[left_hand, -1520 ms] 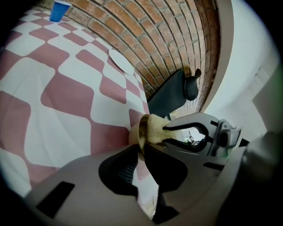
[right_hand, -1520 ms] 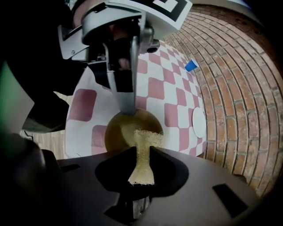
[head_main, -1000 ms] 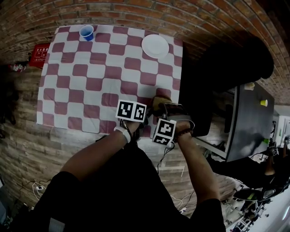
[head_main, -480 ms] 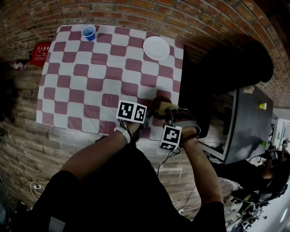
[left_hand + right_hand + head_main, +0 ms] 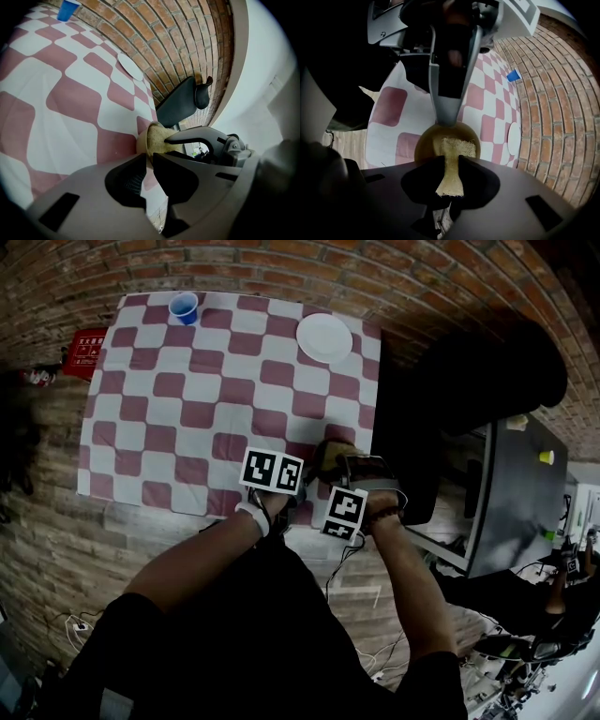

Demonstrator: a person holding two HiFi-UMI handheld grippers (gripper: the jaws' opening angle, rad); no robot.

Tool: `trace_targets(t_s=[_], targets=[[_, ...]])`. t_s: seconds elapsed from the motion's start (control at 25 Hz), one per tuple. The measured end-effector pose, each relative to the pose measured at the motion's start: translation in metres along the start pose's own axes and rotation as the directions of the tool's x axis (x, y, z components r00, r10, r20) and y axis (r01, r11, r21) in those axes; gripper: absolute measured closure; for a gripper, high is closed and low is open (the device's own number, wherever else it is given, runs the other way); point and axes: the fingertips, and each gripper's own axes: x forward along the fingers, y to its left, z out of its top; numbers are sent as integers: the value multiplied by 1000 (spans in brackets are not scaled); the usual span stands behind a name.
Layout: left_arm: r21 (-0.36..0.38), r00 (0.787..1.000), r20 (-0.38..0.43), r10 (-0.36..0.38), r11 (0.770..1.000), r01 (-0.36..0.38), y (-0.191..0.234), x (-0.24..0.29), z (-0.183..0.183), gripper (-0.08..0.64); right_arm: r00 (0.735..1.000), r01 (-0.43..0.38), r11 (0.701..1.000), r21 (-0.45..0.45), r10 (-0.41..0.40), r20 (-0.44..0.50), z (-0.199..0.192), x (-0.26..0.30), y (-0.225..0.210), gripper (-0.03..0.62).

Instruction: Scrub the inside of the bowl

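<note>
- Bowl [image 5: 425,140] sits on the checked tablecloth [image 5: 187,409], close to the table's near edge and toward its right corner.
- Risk (judgement): the hold on the bowl is a thin rim pinch. A hard scrub stroke could twist the bowl loose and skid it off the near edge.
- Risk (judgement): drag on the bowl wall could pull the scrub pad [image 5: 457,149] out of its pinch.
- Right gripper [image 5: 451,163]: jaws narrow, clamped on the tan pad. The pad's free end lies inside the bowl.
- Left gripper [image 5: 149,158]: jaws nearly together, gripping the bowl's rim opposite the right gripper.
- Far side: white plate [image 5: 323,337] and blue cup [image 5: 184,307], well apart from the work, with the brick wall [image 5: 281,268] beyond.
</note>
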Motion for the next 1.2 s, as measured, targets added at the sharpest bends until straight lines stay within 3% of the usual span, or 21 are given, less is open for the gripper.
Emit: trace_targets(t_s=[0.28, 0.52, 0.68, 0.96, 1.2], targets=[[-10, 1000, 4, -8, 1000, 8, 1, -2, 1, 505, 1000, 4, 999, -52, -5, -19, -21, -17, 8, 489], [-9, 1000, 1, -8, 1000, 8, 1, -1, 1, 505, 1000, -4, 996, -90, 4, 4, 3, -15, 21, 489], [-8, 1000, -1, -10, 1000, 10, 1, 0, 0, 505, 999, 43, 997, -70, -43, -1, 11, 0, 7, 489], [-12, 1000, -2, -15, 1000, 15, 0, -1, -1, 505, 998, 23, 997, -74, -27, -56, -14, 0, 0, 489], [-18, 1000, 5, -18, 1000, 18, 1, -1, 1, 505, 998, 22, 988, -153, -31, -54, -19, -15, 13, 489]])
